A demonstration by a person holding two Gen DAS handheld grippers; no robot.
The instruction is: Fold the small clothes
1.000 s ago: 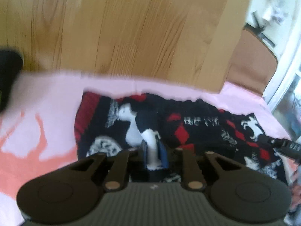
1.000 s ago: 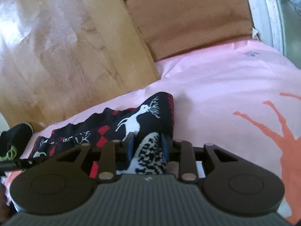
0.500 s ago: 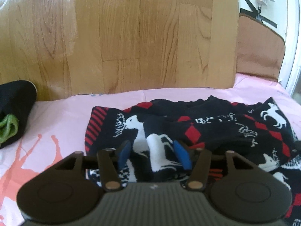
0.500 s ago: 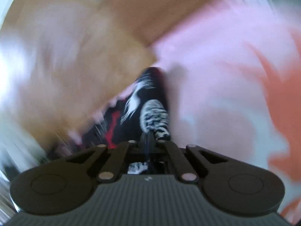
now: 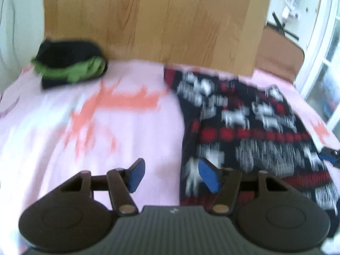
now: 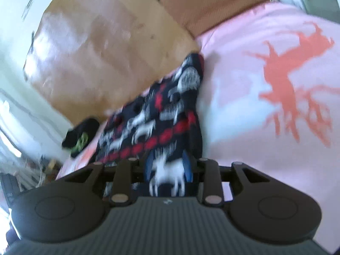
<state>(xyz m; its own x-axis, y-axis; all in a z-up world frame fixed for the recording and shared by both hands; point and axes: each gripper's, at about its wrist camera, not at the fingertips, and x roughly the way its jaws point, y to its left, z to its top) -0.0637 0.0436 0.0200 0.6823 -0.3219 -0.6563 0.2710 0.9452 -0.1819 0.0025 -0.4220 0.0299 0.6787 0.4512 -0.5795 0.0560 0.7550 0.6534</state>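
Pink bedsheet (image 5: 53,138) under everything. Reindeer garment (image 5: 244,123) lies on it, folded over once, further folds likely left. My right gripper (image 6: 167,166) just reopened, fabric between its pads; left gripper (image 5: 170,175) released, empty, beside garment.

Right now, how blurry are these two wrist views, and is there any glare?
Left wrist view: sideways motion smear over the patterned garment and pink sheet. Right wrist view: softer blur, with bright glare washing the wooden headboard.
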